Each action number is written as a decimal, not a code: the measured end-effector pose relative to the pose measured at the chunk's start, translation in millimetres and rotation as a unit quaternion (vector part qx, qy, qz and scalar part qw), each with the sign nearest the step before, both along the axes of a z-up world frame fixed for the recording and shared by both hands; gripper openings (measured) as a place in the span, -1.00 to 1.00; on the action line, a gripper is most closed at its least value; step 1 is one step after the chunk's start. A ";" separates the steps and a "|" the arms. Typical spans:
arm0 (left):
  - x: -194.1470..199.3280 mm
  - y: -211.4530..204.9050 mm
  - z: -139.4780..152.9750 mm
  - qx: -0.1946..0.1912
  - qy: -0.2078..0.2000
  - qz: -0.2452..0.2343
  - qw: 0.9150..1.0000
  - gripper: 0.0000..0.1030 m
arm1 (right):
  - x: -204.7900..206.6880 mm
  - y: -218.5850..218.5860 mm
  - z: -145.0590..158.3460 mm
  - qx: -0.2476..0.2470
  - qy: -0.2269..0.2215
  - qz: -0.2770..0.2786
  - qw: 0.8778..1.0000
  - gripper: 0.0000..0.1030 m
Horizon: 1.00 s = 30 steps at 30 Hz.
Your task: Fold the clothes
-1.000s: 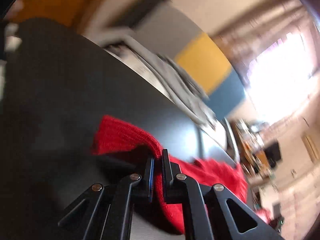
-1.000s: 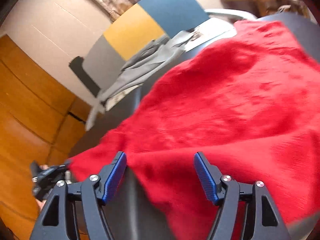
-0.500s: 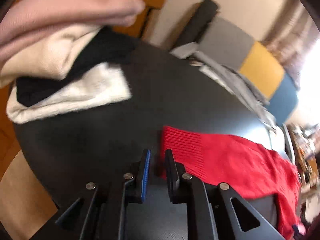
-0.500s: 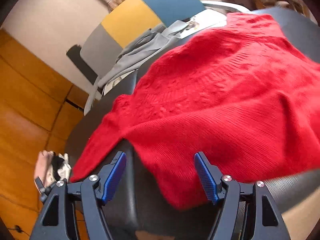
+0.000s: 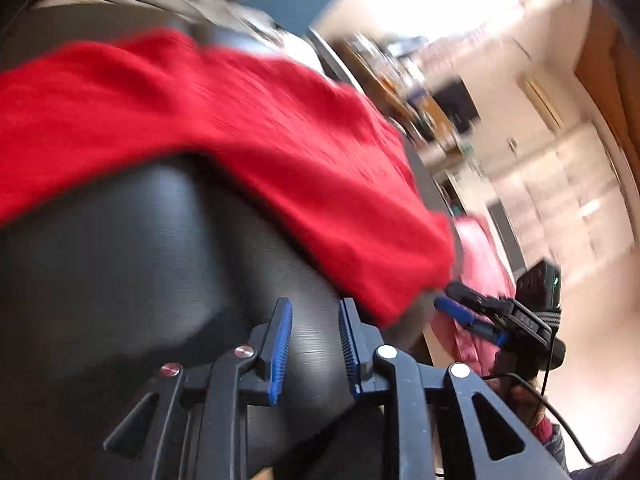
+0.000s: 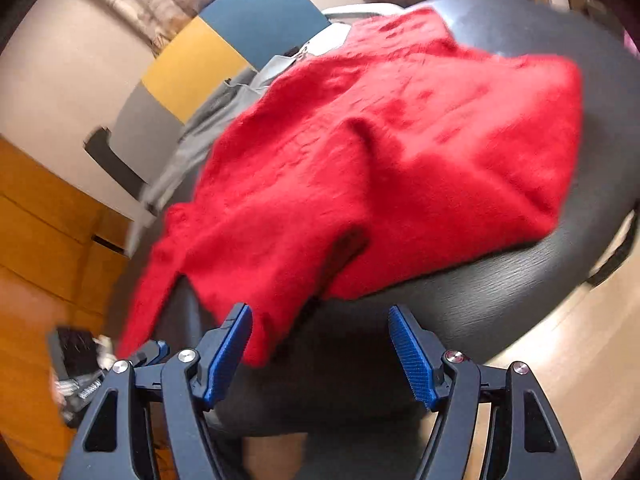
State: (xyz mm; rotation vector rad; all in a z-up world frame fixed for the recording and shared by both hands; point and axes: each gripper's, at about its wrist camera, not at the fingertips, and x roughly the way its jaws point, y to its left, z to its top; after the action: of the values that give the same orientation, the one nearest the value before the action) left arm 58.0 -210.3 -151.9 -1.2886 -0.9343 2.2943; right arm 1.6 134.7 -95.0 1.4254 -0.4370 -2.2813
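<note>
A red knit sweater (image 6: 380, 152) lies spread over the round black table (image 6: 500, 292), one narrow end (image 6: 140, 312) trailing toward the near left edge. My right gripper (image 6: 320, 316) is open wide at the near rim, and the sweater's lower edge (image 6: 272, 332) hangs between its fingers, close to the left pad. My left gripper (image 5: 314, 312) hovers over bare table just short of the sweater (image 5: 240, 128); its jaws are opening and nothing is between them. In the left wrist view, the right gripper (image 5: 468, 312) sits at the sweater's near corner.
A grey garment (image 6: 208, 128) lies at the table's far side, in front of a chair back (image 6: 192, 64) with grey, yellow and blue panels. Wooden cabinets (image 6: 40, 220) stand at the left. Pale floor (image 6: 580, 340) shows past the right rim. A pink sleeve (image 5: 480, 264) is behind the right gripper.
My left gripper let go of the red cuff, parted its jaws and swung across to the sweater's near corner. My right gripper drew back to the near rim, still open.
</note>
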 end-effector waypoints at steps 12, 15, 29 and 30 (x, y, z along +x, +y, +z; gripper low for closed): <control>-49.9 54.8 -19.0 0.059 -0.012 -0.001 0.998 -0.07 | -33.4 29.6 -32.5 -0.063 -0.016 -0.086 0.994 -0.29; -51.8 62.7 -19.6 0.051 -0.010 -0.007 0.999 -0.07 | -38.6 17.1 -36.4 -0.062 -0.022 -0.074 0.995 -0.70; -15.7 2.7 56.1 0.073 0.071 -0.009 0.995 -0.89 | 2.3 39.7 50.1 -0.023 0.044 0.005 0.999 -0.77; -9.9 -6.0 64.7 0.084 0.077 -0.009 0.993 -0.89 | 7.5 45.6 57.4 -0.020 0.044 0.008 0.999 -0.77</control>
State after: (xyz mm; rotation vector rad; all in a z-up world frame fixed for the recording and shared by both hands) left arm 48.1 -216.3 -87.2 -1.0327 -1.0317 2.2118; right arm 9.1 180.2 -37.6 1.2997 -0.4404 -2.2981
